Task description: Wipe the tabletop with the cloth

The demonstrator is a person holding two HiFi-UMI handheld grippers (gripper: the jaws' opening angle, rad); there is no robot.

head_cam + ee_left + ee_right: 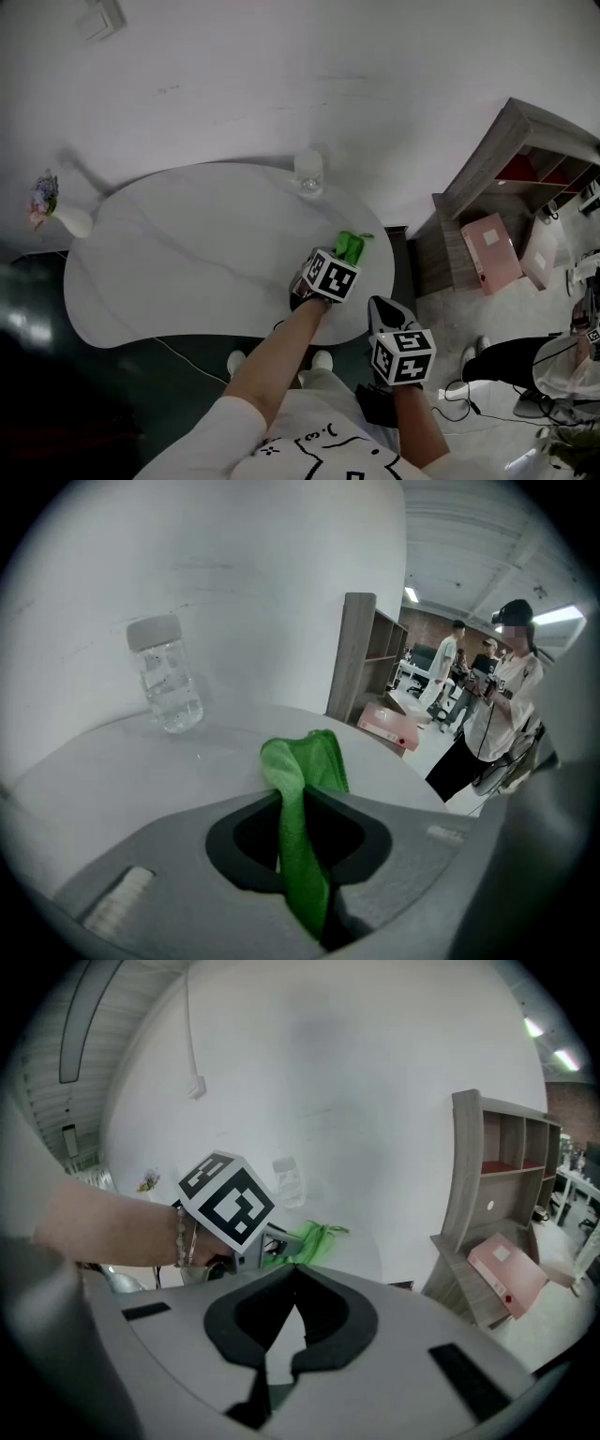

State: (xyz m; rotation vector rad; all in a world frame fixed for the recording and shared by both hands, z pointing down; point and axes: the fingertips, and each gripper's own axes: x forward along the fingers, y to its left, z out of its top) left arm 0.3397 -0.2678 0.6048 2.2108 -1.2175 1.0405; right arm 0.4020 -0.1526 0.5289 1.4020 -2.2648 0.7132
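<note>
A green cloth is pinched between the jaws of my left gripper, its free end bunched above them. In the head view the left gripper is over the right end of the white oval tabletop, with the cloth sticking out past it toward the far edge. My right gripper hangs off the table's near right edge, shut with nothing in it. In its own view the right gripper looks toward the left gripper's marker cube and the cloth.
A clear jar with a lid stands at the table's far edge, also seen as the jar ahead-left of the cloth. A small vase of flowers sits at the left end. A wooden shelf unit and pink box stand to the right.
</note>
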